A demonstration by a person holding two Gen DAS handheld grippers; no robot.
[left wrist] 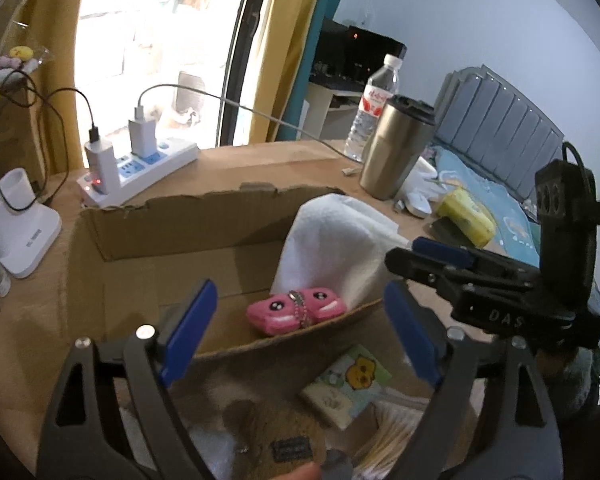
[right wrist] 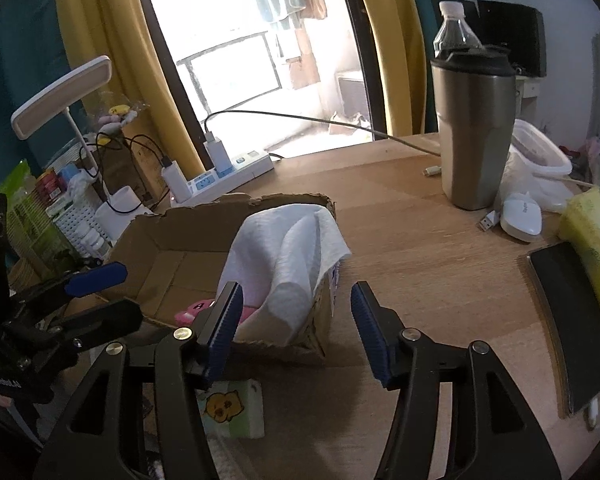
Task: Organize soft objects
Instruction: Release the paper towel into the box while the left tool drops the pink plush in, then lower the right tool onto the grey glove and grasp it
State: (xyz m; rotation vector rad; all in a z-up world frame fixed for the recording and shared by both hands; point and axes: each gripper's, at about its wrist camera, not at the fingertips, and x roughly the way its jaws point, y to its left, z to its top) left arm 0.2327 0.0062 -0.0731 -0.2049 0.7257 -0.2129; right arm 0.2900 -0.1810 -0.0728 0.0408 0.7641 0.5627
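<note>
Left wrist: left gripper (left wrist: 300,332) wide, empty; right gripper (right wrist: 296,330) parted, empty; pink plush (left wrist: 296,310) in cardboard box (left wrist: 180,220).

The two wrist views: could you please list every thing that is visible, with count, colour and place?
cardboard box: 1, brown, open, on the table
white cloth: 1, white, draped over the box's right end
pink plush: 1, pink, inside the box by the near wall
tissue packet: 1, green with yellow cartoon, in front of the box
tumbler: 1, steel with black lid, far right of the table
water bottle: 1, clear, behind the tumbler
power strip: 1, white, with two chargers, near the window
desk lamp: 1, white, left
mouse: 1, white, beside the tumbler
left gripper: black with blue pads, open, empty
right gripper: same, open, empty
</note>
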